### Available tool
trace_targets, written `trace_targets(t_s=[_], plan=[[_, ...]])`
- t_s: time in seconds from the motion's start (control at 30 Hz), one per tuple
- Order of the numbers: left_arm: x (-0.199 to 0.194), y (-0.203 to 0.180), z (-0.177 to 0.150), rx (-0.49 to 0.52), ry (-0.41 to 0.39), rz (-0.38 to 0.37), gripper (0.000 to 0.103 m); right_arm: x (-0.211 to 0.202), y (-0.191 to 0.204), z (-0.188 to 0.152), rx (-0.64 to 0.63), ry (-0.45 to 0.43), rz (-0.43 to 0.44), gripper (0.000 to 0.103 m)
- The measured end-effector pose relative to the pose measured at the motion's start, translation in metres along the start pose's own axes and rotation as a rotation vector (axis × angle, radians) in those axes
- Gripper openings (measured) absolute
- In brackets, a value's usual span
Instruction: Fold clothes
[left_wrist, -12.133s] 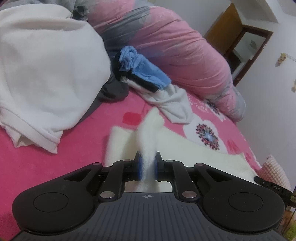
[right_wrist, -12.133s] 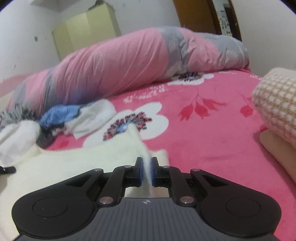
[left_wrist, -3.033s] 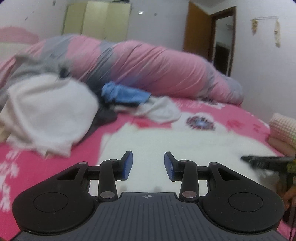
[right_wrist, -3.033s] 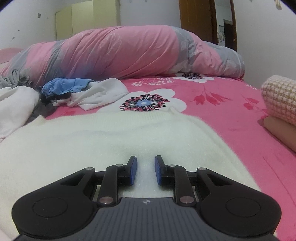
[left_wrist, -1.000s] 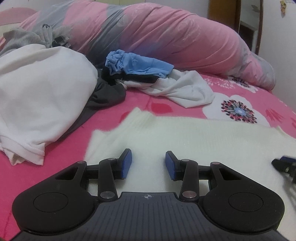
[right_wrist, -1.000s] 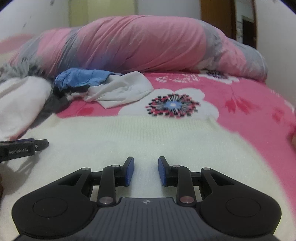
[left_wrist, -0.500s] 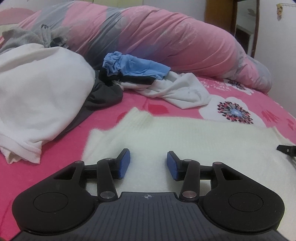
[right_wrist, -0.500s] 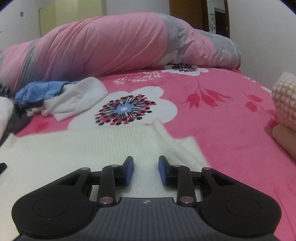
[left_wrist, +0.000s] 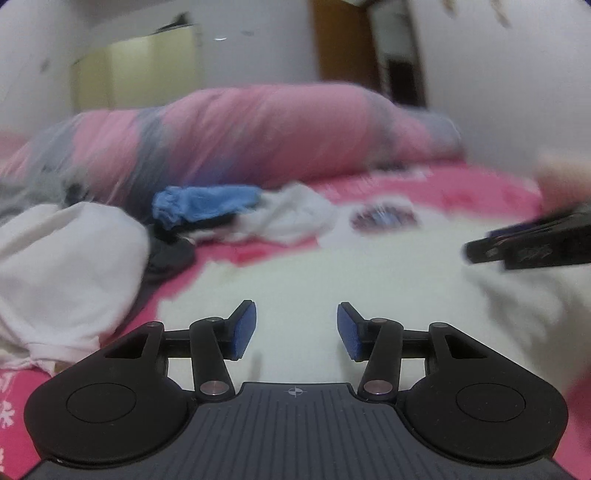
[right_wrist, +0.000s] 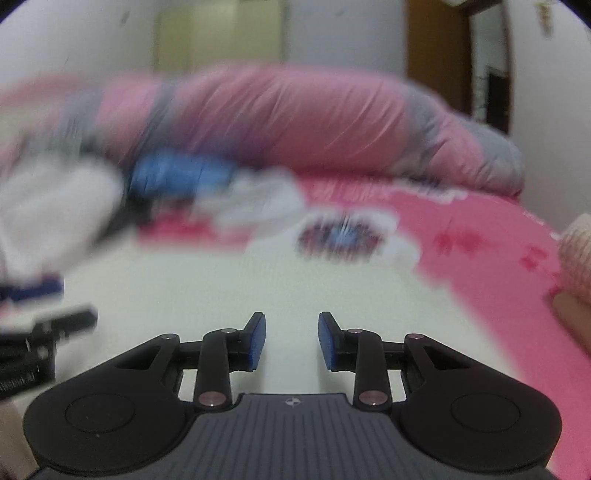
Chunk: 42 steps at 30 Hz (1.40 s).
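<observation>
No writing can be read (the print on the right gripper (left_wrist: 524, 246), at the right edge of the left view, is blurred). The cream sweater (left_wrist: 369, 280) lies flat across the lower centre. The left gripper (left_wrist: 296, 329), jaws opening, holds nothing; the right, likewise empty, parts over the sweater too.

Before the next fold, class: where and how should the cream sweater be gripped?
Take the cream sweater by its near edge, one gripper toward each end, coming in low from the near side. It lies flat and wide across the pink bedsheet, so only an edge can be pinched. The left gripper and right gripper hover over it, jaws opening, nothing between them.
</observation>
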<state>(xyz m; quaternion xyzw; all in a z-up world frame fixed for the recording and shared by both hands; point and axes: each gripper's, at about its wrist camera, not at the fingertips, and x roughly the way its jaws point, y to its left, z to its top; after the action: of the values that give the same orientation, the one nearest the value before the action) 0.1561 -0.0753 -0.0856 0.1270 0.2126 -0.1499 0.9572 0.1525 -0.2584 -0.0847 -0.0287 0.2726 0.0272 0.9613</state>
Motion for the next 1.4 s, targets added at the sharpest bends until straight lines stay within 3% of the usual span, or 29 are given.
trace_targets(t_s=[0.07, 0.17, 0.4, 0.47, 0.6, 0.7, 0.77, 1.1, 1.23, 1.33, 1.4], plan=[[0.005, 0.004, -0.004, -0.042, 0.008, -0.006, 0.053, 0.002, 0.001, -0.014, 0.001, -0.042, -0.008, 0.034], [0.011, 0.017, -0.004, -0.116, 0.033, -0.034, 0.059, 0.004, 0.002, -0.006, 0.019, -0.02, -0.017, 0.035], [-0.005, 0.027, 0.004, -0.224, 0.058, -0.053, 0.056, -0.002, -0.002, -0.001, 0.037, -0.01, -0.021, 0.035], [-0.02, 0.03, 0.007, -0.253, 0.026, -0.065, 0.056, -0.016, -0.003, 0.006, 0.077, -0.004, -0.024, 0.035], [-0.039, 0.028, 0.003, -0.27, 0.003, -0.091, 0.056, -0.05, 0.003, 0.003, 0.09, -0.061, 0.02, 0.035], [-0.028, 0.018, -0.014, -0.246, 0.058, -0.088, 0.058, -0.046, 0.006, -0.02, 0.047, -0.053, 0.026, 0.035], [-0.027, 0.015, -0.02, -0.239, 0.029, -0.074, 0.058, -0.041, 0.007, -0.034, 0.02, -0.047, 0.026, 0.035], [-0.027, 0.015, -0.021, -0.25, 0.025, -0.07, 0.058, -0.057, 0.013, -0.018, 0.041, -0.037, -0.012, 0.036], [-0.028, 0.015, -0.021, -0.249, 0.024, -0.069, 0.058, -0.082, 0.005, -0.018, 0.062, -0.073, -0.027, 0.036], [-0.028, 0.014, -0.021, -0.248, 0.023, -0.068, 0.058, -0.065, -0.009, -0.036, 0.07, 0.028, -0.063, 0.037], [-0.029, 0.014, -0.021, -0.246, 0.022, -0.065, 0.058, -0.064, -0.02, -0.052, 0.094, -0.033, -0.015, 0.038]])
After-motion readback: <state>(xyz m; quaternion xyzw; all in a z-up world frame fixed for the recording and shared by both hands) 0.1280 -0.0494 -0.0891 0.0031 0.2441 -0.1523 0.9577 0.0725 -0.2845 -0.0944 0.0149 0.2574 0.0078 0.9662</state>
